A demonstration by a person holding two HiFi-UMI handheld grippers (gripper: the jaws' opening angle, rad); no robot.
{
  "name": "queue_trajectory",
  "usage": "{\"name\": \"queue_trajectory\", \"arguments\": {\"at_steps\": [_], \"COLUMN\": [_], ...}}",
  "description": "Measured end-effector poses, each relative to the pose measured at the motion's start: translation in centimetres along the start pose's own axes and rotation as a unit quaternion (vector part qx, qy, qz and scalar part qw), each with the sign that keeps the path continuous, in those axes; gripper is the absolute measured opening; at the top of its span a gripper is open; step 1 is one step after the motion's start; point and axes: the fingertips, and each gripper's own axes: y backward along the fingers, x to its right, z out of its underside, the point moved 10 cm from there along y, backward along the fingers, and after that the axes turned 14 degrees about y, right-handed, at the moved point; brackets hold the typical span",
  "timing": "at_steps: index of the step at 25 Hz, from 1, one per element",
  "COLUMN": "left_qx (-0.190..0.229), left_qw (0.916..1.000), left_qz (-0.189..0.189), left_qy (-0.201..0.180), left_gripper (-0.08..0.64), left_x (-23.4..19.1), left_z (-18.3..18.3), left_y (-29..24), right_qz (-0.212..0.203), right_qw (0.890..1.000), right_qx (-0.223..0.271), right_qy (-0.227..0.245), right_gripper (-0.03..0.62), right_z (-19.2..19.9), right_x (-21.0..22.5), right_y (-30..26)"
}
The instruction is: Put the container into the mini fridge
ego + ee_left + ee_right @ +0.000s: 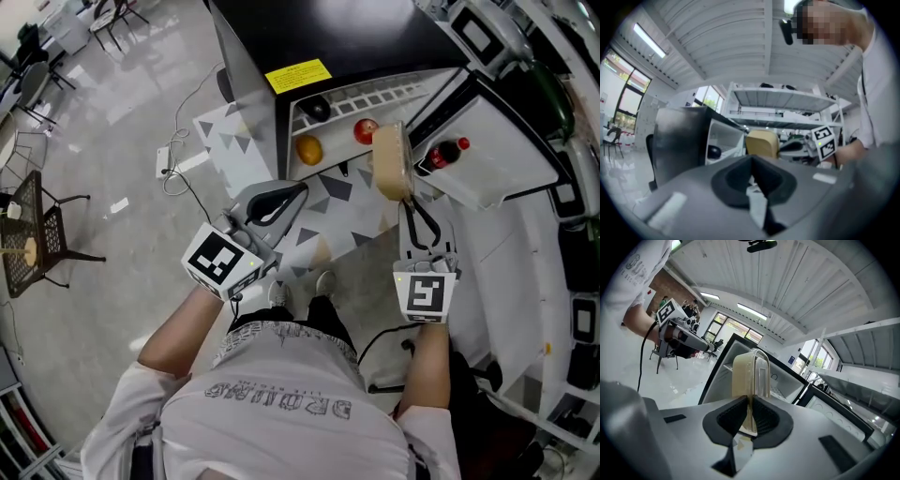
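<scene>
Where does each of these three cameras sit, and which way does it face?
Head view: on the head, steeply down at the mini fridge; shoulders, forearms.
Left gripper view: on left gripper, along shut jaws toward fridge; torso.
Right gripper view: on right gripper, jaws clamping the container; left forearm.
All share container, fridge.

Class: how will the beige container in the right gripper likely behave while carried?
Probably stiff: the container shows a firm, boxy shape. Pinched at one edge by the right gripper, it may pivot or slip.
</scene>
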Motion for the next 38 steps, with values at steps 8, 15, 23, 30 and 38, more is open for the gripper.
{"name": "queue_trajectory", "arguments": {"at_steps": [8,15,23,30,38], "left_qx": [0.010,0.022,0.040,0.051,0.049], "left_qw": [0.9992,0.9972,0.9939,0.9915,0.9897], "left_qz": [-0.037,-0.071,-0.103,-0.120,-0.135], "left_qy": [0.003,0.006,0.004,-0.002,-0.006], "left_gripper": [0.008,0.008,0.008,0.008,0.008], "left_x": [0.1,0.8,1.4,1.2,0.4], "left_z": [-0.1,0.1,0.1,-0.4,-0.6], "left_y": [-3.3,-6.1,-7.9,-9.0,-9.7], "right_qz": [-0.026,-0.047,-0.052,-0.055,-0.056], "right_qw": [0.994,0.977,0.955,0.943,0.935], "right_qx": [0.005,0.009,0.028,0.045,0.055], "right_qy": [0.111,0.208,0.291,0.326,0.347], "right_gripper": [0.032,0.032,0.032,0.032,0.032], "right_z": [1.8,3.4,4.2,4.0,3.6], "right_x": [3.8,6.5,8.7,9.8,10.2], "right_y": [-3.8,-6.5,-8.9,-11.1,-14.2]}}
